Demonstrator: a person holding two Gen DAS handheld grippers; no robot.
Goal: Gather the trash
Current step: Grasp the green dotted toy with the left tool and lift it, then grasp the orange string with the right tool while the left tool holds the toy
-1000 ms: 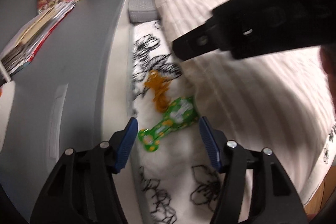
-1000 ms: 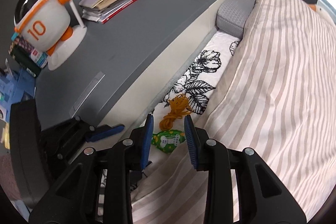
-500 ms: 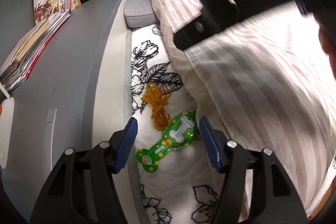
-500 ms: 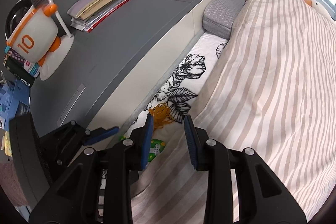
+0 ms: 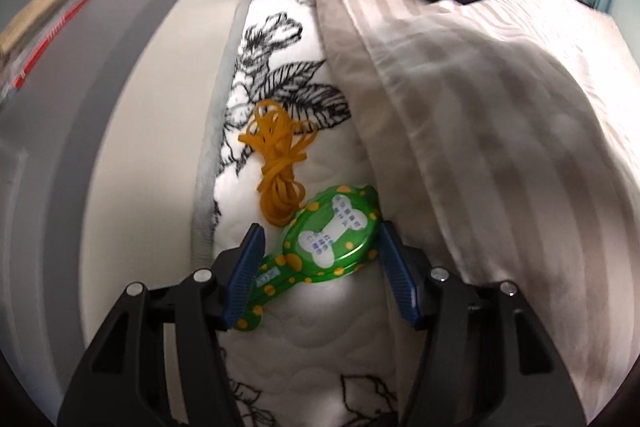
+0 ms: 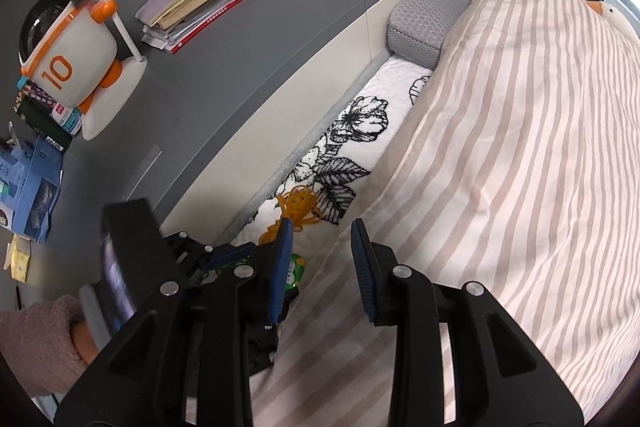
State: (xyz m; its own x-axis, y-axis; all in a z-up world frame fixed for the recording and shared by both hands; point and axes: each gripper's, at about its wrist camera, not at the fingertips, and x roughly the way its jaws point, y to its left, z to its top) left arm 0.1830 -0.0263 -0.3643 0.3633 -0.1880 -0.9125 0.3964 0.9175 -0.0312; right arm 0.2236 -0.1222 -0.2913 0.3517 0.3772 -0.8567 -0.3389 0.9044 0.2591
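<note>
Mattress strip (image 5: 320, 339): wrapper (image 5: 320, 239) between claw (image 5: 320, 271)

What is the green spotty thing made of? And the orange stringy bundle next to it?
The green spotty thing looks like shiny plastic or foil: light glints off its smooth printed surface. The orange bundle looks like rubber bands: thin, flat, matte loops tangled together, though string can't be ruled out.

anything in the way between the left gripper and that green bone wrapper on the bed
Nothing visible does. The green, yellow-dotted, bone-shaped plastic wrapper already lies between the left gripper's open blue pads on the white floral mattress cover. The orange rubber-band bundle lies just beyond it.
</note>
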